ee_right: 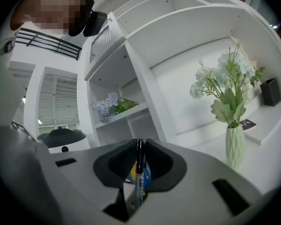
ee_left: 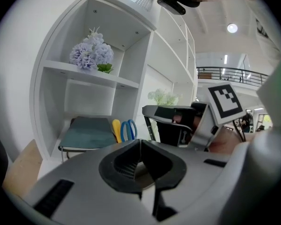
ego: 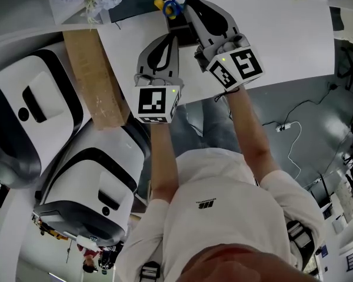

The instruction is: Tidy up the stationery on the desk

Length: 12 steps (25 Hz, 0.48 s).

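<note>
The left tool [ee_left: 140,143] fills the near view, its jaws together with nothing between them. Far left stands a white shelf [ee_left: 56,69] with purple flowers [ee_left: 91,55] on its upper board. Below lies a dark green pad [ee_left: 88,131], with yellow and blue scissor handles [ee_left: 124,129] just to its right. The right tool [ee_left: 149,112] shows at right, below far white flowers [ee_left: 163,96].

Both the left gripper [ee_left: 140,143] and the right gripper [ee_right: 139,143] are grey with black jaws and a cube [ego: 156,101] of black-and-white square markers; the pen [ee_right: 139,172] in the right one is black. In the white shelf [ee_left: 51,69] sit lavender flowers [ee_left: 90,55], with a teal pad [ee_left: 86,132] and blue-and-yellow-handled scissors [ee_left: 124,129] below them. Further right in the shelf, a pale vase [ee_right: 234,146] bears green-and-white blooms [ee_right: 225,83].
</note>
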Available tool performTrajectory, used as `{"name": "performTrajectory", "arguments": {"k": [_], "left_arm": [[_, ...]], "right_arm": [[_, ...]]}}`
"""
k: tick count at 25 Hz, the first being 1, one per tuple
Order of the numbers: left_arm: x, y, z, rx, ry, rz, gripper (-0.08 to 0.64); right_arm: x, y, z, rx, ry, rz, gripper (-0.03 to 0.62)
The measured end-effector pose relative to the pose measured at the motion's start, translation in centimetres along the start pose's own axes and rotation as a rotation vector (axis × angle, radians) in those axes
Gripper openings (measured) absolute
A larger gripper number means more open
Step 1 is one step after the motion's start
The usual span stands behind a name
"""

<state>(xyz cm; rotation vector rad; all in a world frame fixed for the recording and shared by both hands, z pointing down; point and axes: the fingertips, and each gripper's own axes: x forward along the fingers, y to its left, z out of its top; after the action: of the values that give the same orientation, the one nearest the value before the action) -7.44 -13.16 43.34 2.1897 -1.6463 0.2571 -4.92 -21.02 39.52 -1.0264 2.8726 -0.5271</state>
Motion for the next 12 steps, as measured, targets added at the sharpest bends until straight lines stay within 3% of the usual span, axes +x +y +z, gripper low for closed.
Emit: {"name": "performTrajectory", "arguments": {"k": [5,7,12], "left_arm": [[0.1,0.3,-0.4,-0.002,0.006,0.001,0.000],[0.1,0.2,-0.5,-0.001,0.008,-0.002,0.000],[-0.4,0.0,-0.3,0.002,0.005,-0.010,0.000]], "right_arm": [[0.2,-0.2,-2.5,-0.035,0.056,-0.018,0.046],[0.0,-0.3,-3.5,-0.043,0.096,-0.026,0.079],[-1.8,-0.8,-3.7,-0.040,0.119,-0.055,0.077]]}}
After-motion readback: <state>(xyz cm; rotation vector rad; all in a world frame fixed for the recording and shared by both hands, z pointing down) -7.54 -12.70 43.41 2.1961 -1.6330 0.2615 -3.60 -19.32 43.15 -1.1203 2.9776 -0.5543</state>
